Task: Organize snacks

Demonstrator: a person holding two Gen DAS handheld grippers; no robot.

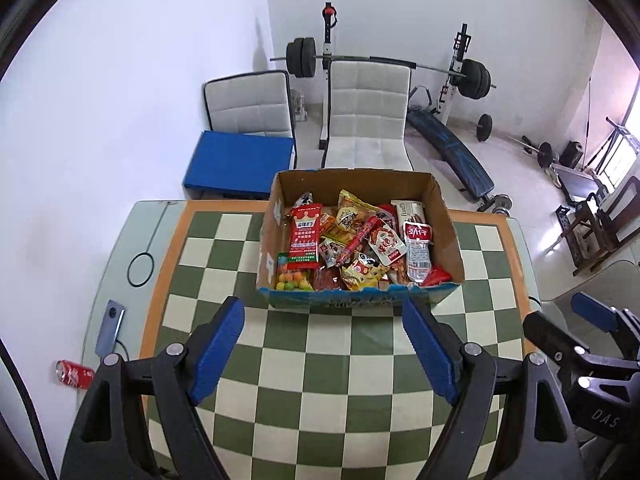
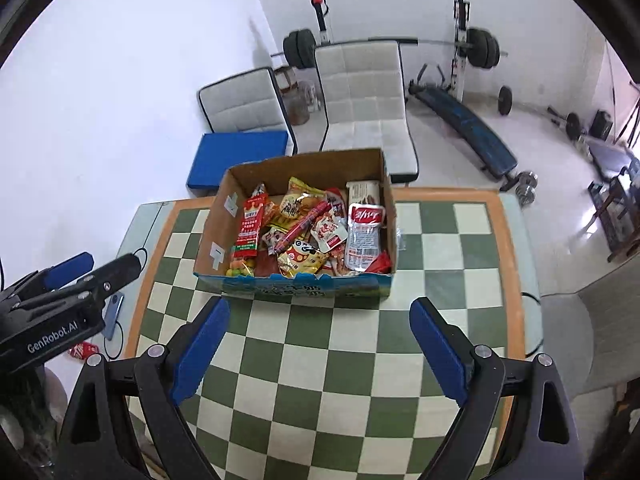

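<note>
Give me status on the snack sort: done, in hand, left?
Done: nothing visibly sorted; every snack sits mixed in the box on the checkered table. In hand: nothing; left gripper and right gripper are both open and empty, short of the box. Left: all of it.

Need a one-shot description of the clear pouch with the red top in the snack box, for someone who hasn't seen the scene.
On the checkered table stands an open cardboard box full of snacks. Look along its right-hand wall: the clear pouch lies there lengthwise. It alone is see-through, with a red band and white lettering on top; its neighbours are opaque printed packets.
</note>
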